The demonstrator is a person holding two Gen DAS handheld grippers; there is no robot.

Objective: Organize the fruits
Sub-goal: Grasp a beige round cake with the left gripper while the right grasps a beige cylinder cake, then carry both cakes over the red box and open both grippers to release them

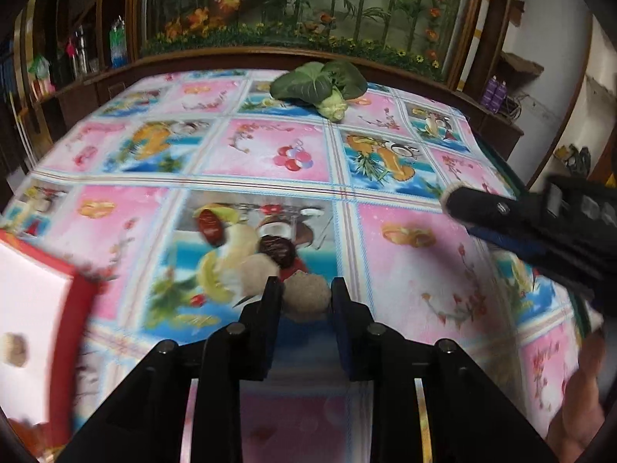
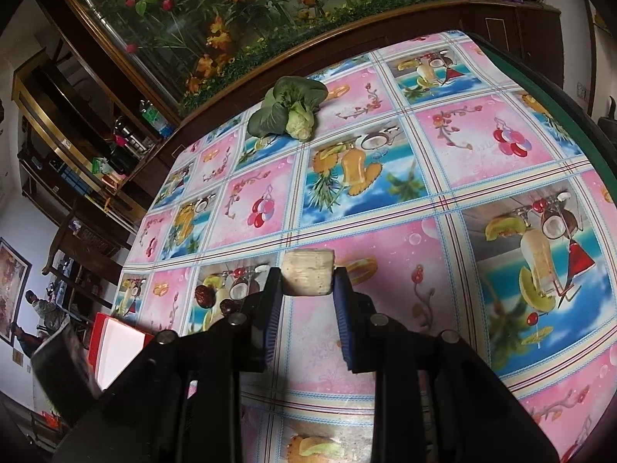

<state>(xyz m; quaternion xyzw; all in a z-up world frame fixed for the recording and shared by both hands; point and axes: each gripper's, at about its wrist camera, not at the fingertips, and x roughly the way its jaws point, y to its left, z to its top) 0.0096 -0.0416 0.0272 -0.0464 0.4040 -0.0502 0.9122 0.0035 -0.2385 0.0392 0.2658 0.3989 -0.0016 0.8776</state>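
Your left gripper (image 1: 306, 297) is clamped on a small round tan fruit w/ a rough skin (image 1: 307, 296). It sits right b/w the two blue pads, low over the cloth. It looks light and hard-ish, prob a thin shell that can crack, so don't squeeze more. Round things roll, so keep the pads on its fat middle, like now.

Your right gripper (image 2: 307, 278) is clenched on a pale cut chunk w/ flat ends and a speckled side (image 2: 308, 273). It's held up off the cloth at the pad tips. I can't tell what kind of fruit it is. It looks light and a bit soft, maybe damp on the cut faces, so it could slip. The flat sides are the best spot to hold, and you have those.

More round tan and dark brown fruits (image 1: 262, 254) lie just past the left pads, close together. One more tan fruit (image 1: 14, 349) is already in the white tray w/ a red rim (image 1: 79, 281) on the left. That's prob where these go.

A leafy green veg (image 1: 320, 85) lies well apart at the far edge.

The table has a shiny pink and blue cloth w/ fruit pics (image 1: 405, 277). It looks smooth, so fruits can slide or roll on it. The printed fruits can fool you, so look twice. Behind is a dark wood cabinet w/ fake plants and flowers (image 1: 300, 11).
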